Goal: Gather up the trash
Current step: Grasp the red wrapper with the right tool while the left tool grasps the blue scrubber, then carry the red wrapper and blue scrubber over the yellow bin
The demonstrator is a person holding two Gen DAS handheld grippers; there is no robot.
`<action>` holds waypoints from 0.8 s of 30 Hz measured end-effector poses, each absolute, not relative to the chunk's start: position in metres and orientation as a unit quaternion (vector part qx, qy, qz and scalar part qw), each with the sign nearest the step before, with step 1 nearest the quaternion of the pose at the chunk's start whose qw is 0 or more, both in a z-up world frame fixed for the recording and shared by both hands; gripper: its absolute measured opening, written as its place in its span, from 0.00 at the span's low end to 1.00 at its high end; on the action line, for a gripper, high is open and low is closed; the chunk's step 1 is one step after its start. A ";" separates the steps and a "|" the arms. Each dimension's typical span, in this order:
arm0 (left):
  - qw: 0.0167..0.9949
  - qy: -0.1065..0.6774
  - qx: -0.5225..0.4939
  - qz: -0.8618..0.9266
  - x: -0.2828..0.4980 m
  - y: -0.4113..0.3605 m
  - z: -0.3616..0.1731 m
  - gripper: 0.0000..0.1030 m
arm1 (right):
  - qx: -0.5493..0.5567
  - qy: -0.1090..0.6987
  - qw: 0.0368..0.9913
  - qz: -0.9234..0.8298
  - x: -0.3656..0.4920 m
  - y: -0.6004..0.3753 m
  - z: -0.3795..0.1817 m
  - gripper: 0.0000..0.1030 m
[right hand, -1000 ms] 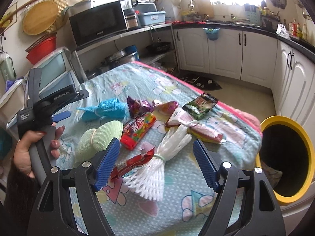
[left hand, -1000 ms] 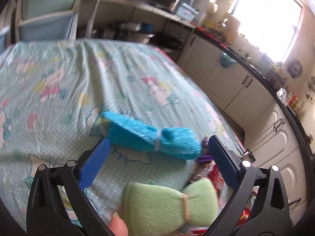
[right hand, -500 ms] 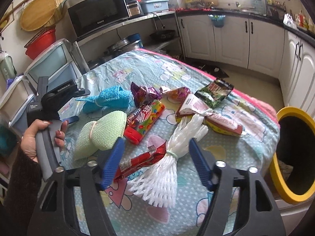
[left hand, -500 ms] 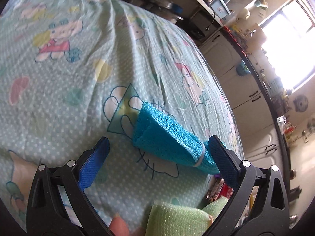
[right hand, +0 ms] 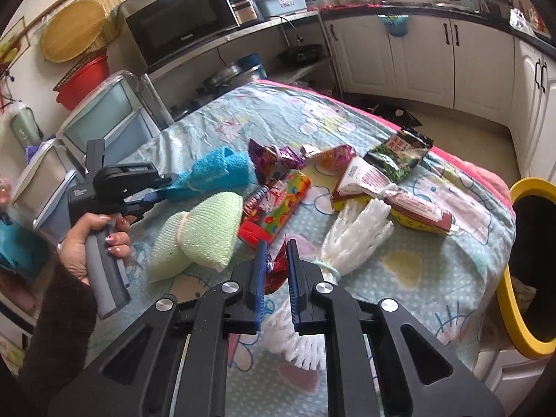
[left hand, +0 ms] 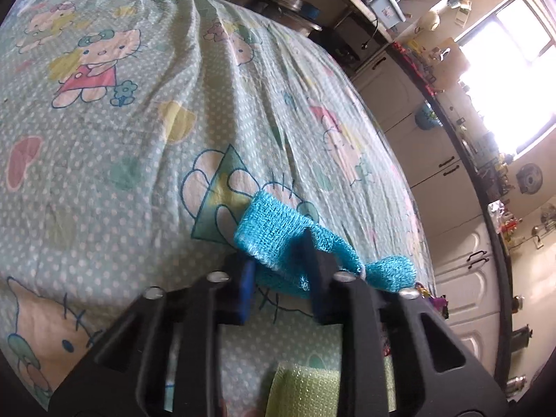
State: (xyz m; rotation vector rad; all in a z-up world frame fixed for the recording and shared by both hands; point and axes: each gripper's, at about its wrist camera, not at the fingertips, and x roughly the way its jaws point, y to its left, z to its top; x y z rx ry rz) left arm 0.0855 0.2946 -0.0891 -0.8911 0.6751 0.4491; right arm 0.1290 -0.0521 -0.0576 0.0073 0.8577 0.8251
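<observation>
Left gripper (left hand: 278, 271) is pinched tight on the blue mesh bundle (left hand: 278, 239), low over the patterned tablecloth (left hand: 139, 139). Over on the right, the right gripper (right hand: 276, 271) is clamped on a red wrapper (right hand: 278, 267), just beside the white foam netting (right hand: 354, 239).

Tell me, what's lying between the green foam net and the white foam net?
The right wrist view shows a candy pack and a red wrapper between the green foam net and the white foam net.
</observation>
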 end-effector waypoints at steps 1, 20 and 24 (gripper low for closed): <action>0.826 0.313 -0.419 0.209 0.082 0.294 -0.089 0.10 | 0.002 0.400 0.829 0.390 0.127 -0.052 -0.056 0.11; 0.906 0.237 -0.316 0.153 0.051 0.232 0.007 0.02 | 0.018 0.358 0.837 0.414 0.110 -0.063 -0.020 0.08; 0.920 0.224 -0.293 0.133 0.052 0.211 0.030 0.02 | 0.025 0.346 0.842 0.413 0.108 -0.071 -0.011 0.08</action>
